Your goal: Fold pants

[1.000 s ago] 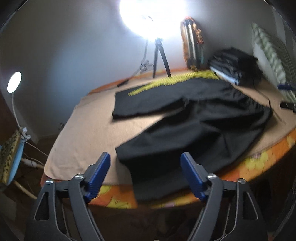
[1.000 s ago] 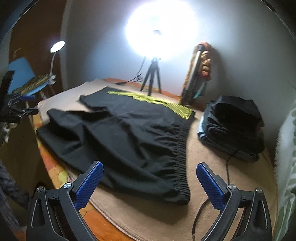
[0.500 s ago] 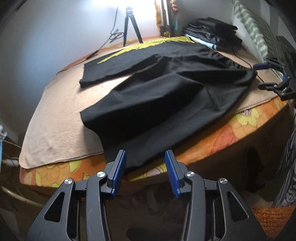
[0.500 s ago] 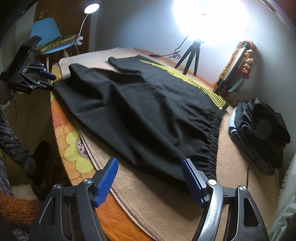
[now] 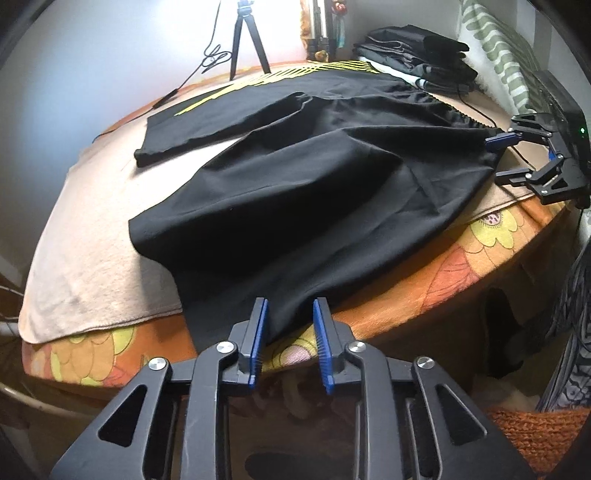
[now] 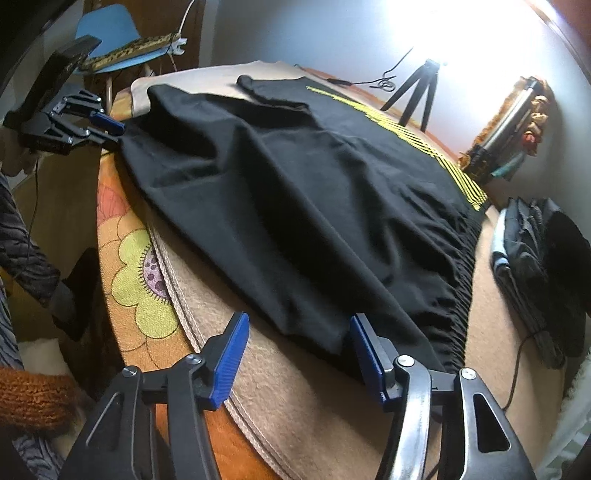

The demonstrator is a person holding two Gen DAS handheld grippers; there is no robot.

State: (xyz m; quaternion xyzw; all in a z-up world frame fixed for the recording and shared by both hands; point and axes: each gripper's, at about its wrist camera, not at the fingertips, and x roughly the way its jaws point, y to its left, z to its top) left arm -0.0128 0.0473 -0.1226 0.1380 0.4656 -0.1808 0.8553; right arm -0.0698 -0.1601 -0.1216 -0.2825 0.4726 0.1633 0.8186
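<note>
Black pants with yellow stripes lie spread on a beige blanket over a table. One leg's hem hangs over the near table edge in the left wrist view. My left gripper straddles that hem, jaws closing, with a gap still showing beside the cloth. In the right wrist view the pants end at the gathered waistband. My right gripper is around the waistband's near corner, jaws closing and still wide. Each gripper also shows in the other's view: right gripper, left gripper.
An orange flowered tablecloth covers the round table. A stack of folded dark clothes lies at the far side, with a cable beside it. A tripod with a bright lamp stands at the back. A blue chair is beyond the table.
Both grippers have come down to the pants' near edges and tipped downward. Their jaws have narrowed, the left much more than the right, and now have cloth between them.
</note>
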